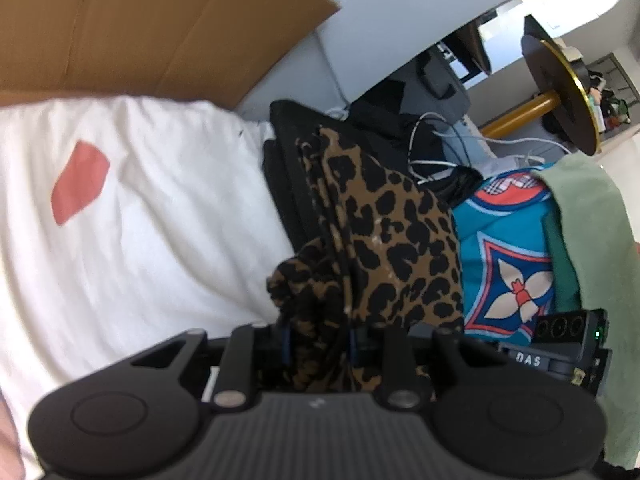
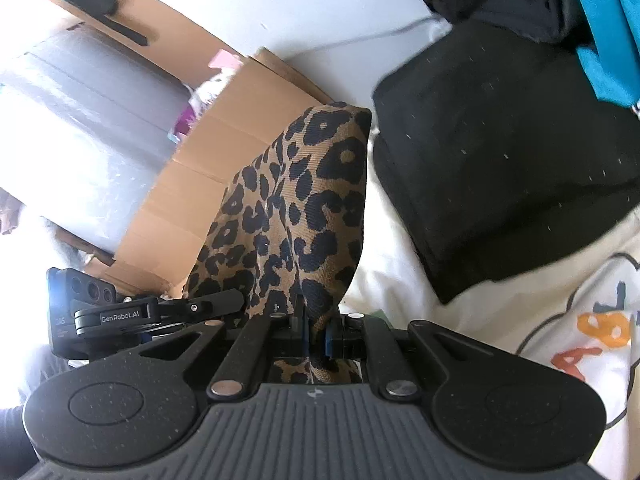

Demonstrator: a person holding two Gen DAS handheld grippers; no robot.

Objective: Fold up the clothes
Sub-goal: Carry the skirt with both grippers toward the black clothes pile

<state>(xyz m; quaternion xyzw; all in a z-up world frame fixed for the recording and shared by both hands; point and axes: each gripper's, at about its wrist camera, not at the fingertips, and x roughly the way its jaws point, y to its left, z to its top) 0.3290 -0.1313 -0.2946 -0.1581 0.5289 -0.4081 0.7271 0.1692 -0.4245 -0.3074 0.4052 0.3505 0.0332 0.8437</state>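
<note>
Leopard-print garment pinched in both my grippers, left and right; long axis runs far from jaws, over white bedding; black folded pile right.

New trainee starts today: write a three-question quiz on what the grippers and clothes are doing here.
1. True or false: the left gripper is empty.
2. Which garment does the right gripper clamp? A) leopard-print garment B) black folded garment C) teal patterned cloth
3. Fill in: the cloth with the red patch is ____ in colour.

Key: 1 false; 2 A; 3 white.
</note>
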